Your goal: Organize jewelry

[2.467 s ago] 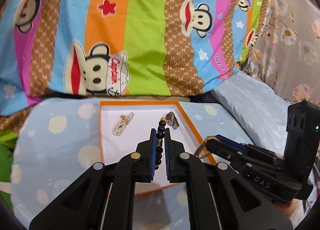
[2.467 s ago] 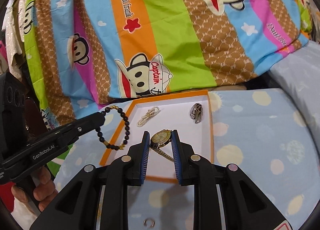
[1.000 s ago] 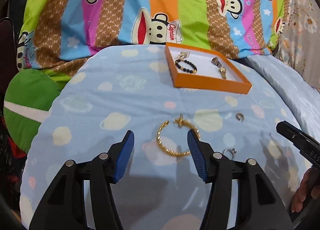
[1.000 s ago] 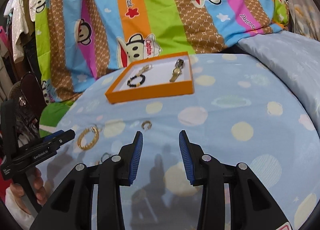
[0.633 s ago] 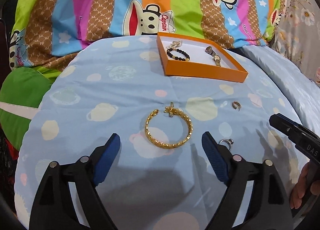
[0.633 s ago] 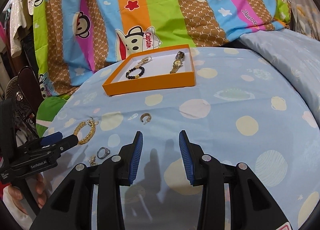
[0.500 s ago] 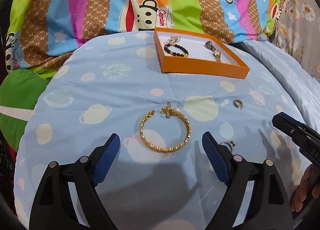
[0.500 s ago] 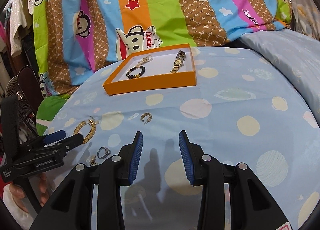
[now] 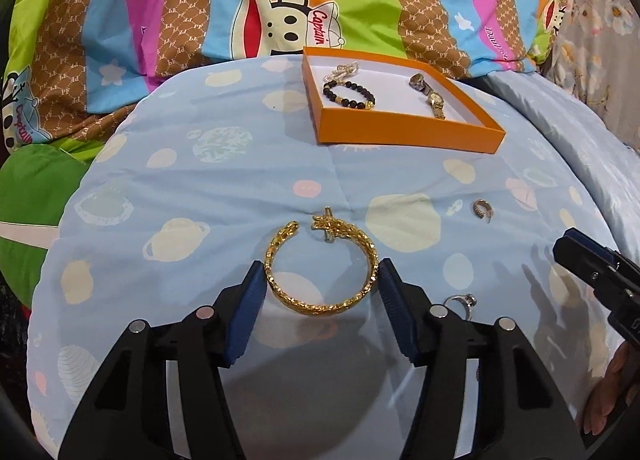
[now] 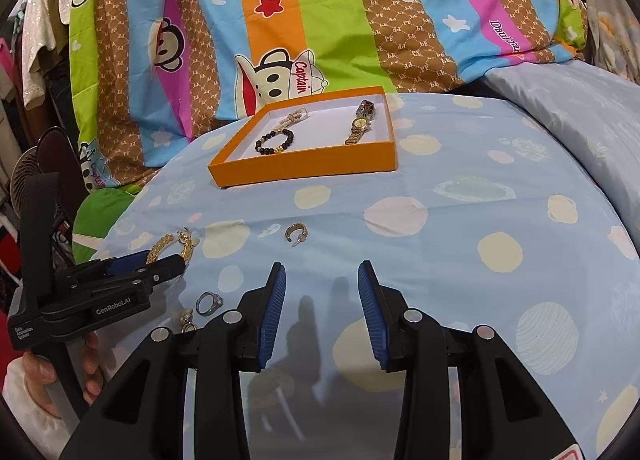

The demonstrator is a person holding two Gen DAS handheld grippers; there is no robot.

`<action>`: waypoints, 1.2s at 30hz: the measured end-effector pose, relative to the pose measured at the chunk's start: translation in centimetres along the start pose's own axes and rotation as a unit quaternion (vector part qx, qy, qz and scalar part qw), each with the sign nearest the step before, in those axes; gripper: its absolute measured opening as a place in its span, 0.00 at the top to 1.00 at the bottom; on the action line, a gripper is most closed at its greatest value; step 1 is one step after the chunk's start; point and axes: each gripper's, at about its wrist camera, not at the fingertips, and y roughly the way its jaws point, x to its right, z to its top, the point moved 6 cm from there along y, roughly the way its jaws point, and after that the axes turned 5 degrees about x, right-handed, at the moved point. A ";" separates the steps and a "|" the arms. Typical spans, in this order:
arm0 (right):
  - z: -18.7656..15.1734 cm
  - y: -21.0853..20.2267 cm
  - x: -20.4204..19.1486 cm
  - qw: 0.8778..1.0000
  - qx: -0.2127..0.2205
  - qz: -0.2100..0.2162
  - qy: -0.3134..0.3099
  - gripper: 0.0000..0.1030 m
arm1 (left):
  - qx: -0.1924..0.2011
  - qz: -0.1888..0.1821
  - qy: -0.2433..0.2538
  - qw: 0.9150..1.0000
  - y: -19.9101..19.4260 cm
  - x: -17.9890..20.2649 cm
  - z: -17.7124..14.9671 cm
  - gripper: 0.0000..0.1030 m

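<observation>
A gold chain bracelet (image 9: 320,264) lies on the blue spotted bedcover. My left gripper (image 9: 320,280) is open, its blue pads on either side of the bracelet and close to it. It also shows in the right wrist view (image 10: 160,260). The orange tray (image 9: 404,128) farther back holds a black bead bracelet (image 9: 348,94), a pearl piece (image 9: 344,70) and a gold watch (image 9: 434,102). A small hoop earring (image 10: 297,234), a silver ring (image 10: 210,303) and a small gold piece (image 10: 186,320) lie loose on the cover. My right gripper (image 10: 321,292) is open and empty above the cover.
A striped monkey-print quilt (image 10: 320,20) rises behind the tray. A green cushion (image 9: 32,212) lies at the left edge of the bed. A pale blue pillow (image 10: 580,120) lies at the right. A fan (image 10: 24,180) stands off the bed, left.
Both grippers let go of their pieces in the tray and pulled back. My left gripper has come down over the gold bracelet and narrowed around it. My right gripper stays open.
</observation>
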 end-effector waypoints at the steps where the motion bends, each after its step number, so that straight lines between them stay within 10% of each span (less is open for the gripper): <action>1: 0.0 0.0 0.0 1.000 0.000 0.000 0.000 0.64 | 0.005 -0.001 -0.001 1.000 -0.2 0.0 0.1 0.46; 18: 0.0 -0.2 -0.4 1.000 0.003 0.000 -0.010 0.64 | 0.117 -0.024 0.027 0.993 -4.3 1.5 1.9 0.46; 36: 0.2 -0.2 -1.4 1.000 0.005 0.010 -0.021 0.64 | 0.129 -0.073 0.013 0.989 -5.5 2.2 1.8 0.47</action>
